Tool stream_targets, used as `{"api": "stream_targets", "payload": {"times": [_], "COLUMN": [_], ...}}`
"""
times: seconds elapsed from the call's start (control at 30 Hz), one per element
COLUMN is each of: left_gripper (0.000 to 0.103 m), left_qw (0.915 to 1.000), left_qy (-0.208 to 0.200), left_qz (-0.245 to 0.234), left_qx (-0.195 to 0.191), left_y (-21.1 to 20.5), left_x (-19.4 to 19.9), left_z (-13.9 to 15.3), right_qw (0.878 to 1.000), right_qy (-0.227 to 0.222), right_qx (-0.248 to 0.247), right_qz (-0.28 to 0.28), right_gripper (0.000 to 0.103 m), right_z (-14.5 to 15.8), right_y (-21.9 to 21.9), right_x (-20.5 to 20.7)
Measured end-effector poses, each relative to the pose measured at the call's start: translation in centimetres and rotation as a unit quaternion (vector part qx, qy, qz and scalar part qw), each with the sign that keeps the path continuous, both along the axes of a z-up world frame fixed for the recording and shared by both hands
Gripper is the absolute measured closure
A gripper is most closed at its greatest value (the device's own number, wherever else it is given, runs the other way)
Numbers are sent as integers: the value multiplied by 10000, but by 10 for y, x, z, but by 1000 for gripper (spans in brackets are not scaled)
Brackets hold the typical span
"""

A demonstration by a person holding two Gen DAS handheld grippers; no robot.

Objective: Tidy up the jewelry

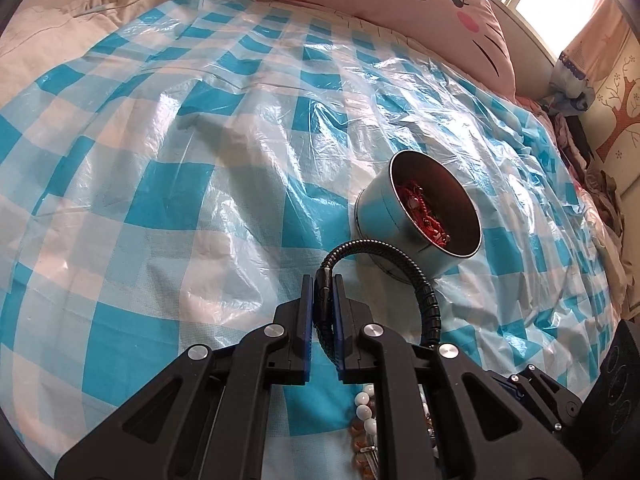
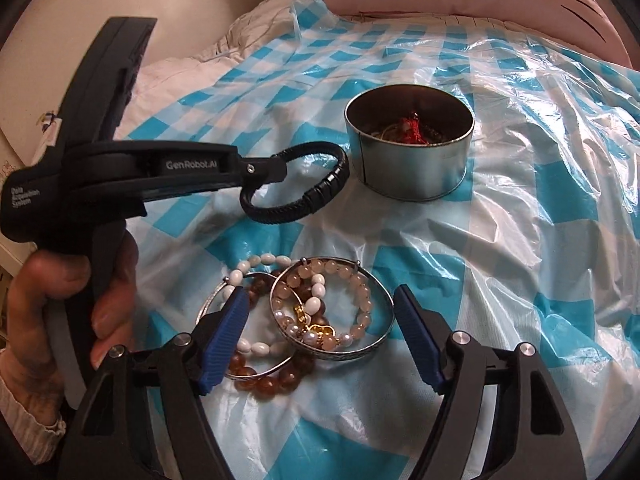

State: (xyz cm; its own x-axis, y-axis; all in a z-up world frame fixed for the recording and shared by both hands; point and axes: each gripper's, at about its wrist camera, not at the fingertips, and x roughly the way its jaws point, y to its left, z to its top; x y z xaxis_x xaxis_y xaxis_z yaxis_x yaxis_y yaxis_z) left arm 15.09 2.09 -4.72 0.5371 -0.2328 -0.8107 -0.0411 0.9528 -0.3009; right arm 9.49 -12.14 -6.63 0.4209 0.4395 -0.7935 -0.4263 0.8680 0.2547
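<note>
The left gripper pinches the black braided bracelet in the air just short and left of the round tin, while the right gripper hangs spread over the bangle-and-bead pile nearer the person.

The left tool reads "GenRobot.AI" on its side and, seemingly, "Data Acquisition System" on its body.
</note>
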Motion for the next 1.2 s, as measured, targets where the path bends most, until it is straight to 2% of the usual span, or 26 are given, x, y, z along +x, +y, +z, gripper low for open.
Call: {"api": "stream_targets", "payload": {"times": [0.13, 0.2, 0.3, 0.43, 0.67, 0.87, 1.2], "left_gripper": [95, 95, 95, 95, 95, 95, 95], "left_qw": [10000, 10000, 10000, 10000, 10000, 9996, 9986], "left_qy": [-2, -3, -13, -21, -53, -167, -296], "left_qz": [-13, -14, 1, 21, 8, -80, -171], "left_qx": [-5, -7, -12, -32, 8, 235, 415], "left_y": [0, 0, -1, -1, -2, -11, -19], "left_x": [0, 0, -1, 0, 0, -3, -4], "left_z": [0, 0, 0, 0, 1, 7, 12], "right_qw": [9996, 9998, 9999, 9997, 9977, 9954, 9933], "right_qy": [67, 87, 93, -190, -498, -474, -386], "right_qx": [-245, -181, 57, 165, 19, -259, -360], "right_qz": [102, 91, 70, 18, -467, -795, -1024], "right_gripper": [31, 37, 37, 37, 37, 37, 37], "right_z": [-8, -8, -4, 9, 17, 12, 7], "right_y": [8, 6, 0, -2, -18, -27, -36], "right_x": [1, 3, 3, 0, 5, 12, 20]}}
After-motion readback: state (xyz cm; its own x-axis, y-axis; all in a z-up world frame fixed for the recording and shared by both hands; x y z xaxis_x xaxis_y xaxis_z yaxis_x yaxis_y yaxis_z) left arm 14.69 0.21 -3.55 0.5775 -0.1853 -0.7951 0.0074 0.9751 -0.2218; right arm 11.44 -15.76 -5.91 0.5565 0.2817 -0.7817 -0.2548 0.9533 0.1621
